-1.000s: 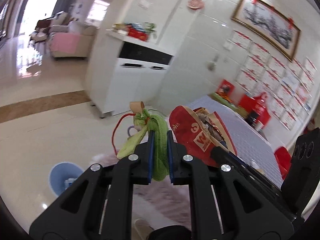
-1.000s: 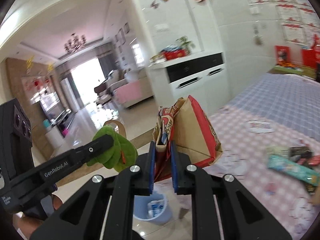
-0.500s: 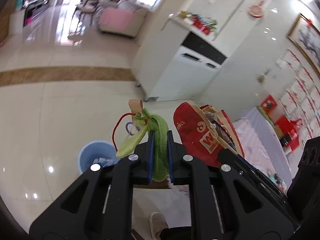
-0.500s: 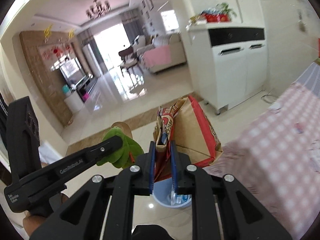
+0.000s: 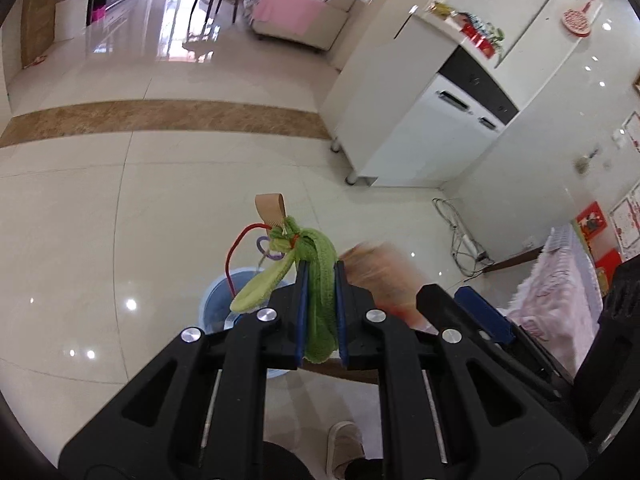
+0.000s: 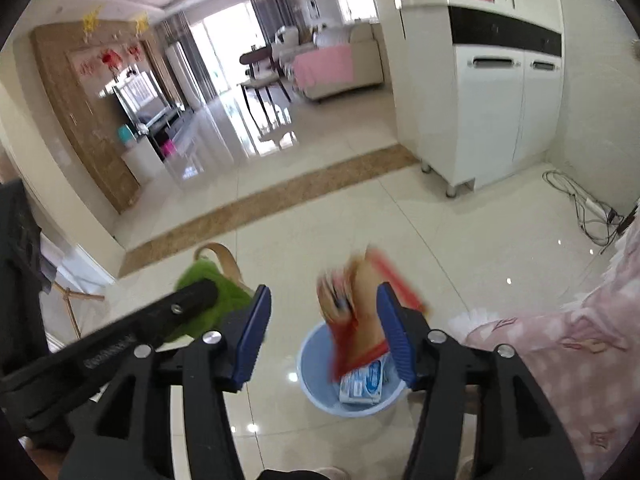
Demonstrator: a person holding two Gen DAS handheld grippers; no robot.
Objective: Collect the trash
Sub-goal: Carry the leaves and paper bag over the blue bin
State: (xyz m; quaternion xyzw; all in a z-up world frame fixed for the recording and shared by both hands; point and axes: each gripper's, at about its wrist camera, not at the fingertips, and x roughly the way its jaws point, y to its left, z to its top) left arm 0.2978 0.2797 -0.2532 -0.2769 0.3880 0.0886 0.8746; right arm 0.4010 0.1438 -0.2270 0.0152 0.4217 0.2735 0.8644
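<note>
Red-and-brown paper bag [image 6: 360,312] — blurred, between the opening jaws of right gripper [image 6: 324,336], above blue bin [image 6: 316,384]. Left gripper [image 5: 320,284] — clamped on green cloth [image 5: 320,280].

wrist views, angled down, sharing bin [image 5: 224,300]

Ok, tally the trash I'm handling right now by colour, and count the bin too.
Green fuzzy bundle clamped in the left gripper: 1
Red and tan paper bag between the opening jaws of the right gripper: 1
Blue bin: 1
Total: 3
</note>
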